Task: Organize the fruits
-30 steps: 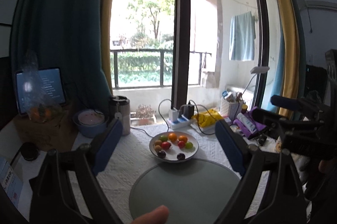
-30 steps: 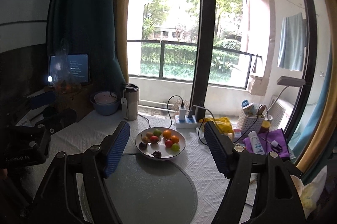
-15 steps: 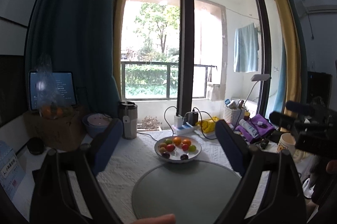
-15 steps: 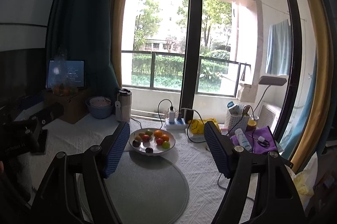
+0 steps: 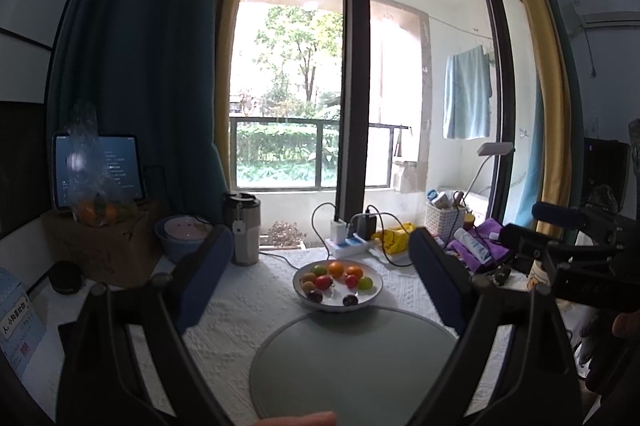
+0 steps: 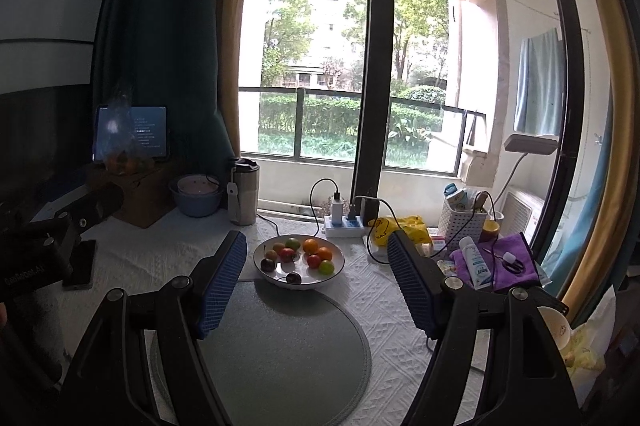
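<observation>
Both tools wide and empty: left tool (image 5: 320,270), right tool (image 6: 314,268); fruit bowl's (image 6: 338,266) near rim partly hidden.

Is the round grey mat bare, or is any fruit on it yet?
Bare: the round grey mat holds nothing; all fruit sits in the white bowl.

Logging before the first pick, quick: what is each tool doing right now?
Left tool: open, holding nothing, short of the white bowl of small fruits.
Right tool: open, holding nothing, also short of it.
</observation>
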`<state>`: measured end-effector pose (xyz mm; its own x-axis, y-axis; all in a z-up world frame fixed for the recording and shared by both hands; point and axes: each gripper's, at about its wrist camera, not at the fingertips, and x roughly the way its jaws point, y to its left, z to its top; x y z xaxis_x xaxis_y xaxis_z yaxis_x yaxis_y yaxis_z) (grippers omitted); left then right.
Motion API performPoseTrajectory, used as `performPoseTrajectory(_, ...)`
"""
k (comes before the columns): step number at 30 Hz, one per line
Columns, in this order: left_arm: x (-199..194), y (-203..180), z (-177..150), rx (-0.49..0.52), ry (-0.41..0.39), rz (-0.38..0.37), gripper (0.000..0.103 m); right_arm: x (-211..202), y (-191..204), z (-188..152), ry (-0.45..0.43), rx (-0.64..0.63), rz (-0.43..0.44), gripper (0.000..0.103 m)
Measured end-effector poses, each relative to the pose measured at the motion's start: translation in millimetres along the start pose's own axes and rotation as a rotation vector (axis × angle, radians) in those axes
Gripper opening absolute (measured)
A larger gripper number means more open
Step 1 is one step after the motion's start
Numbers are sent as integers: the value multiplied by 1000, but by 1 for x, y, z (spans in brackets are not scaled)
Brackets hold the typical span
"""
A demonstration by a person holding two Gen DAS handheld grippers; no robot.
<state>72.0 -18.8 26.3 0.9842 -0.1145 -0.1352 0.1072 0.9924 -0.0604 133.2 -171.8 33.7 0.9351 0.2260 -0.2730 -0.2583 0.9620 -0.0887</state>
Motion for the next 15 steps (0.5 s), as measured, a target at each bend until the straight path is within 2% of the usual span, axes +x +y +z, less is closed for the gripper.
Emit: performPoseTrajectory(15, 1, -5, 3, 10, -1, -10, 91, 2, -4, -3, 11, 6, -3, 76)
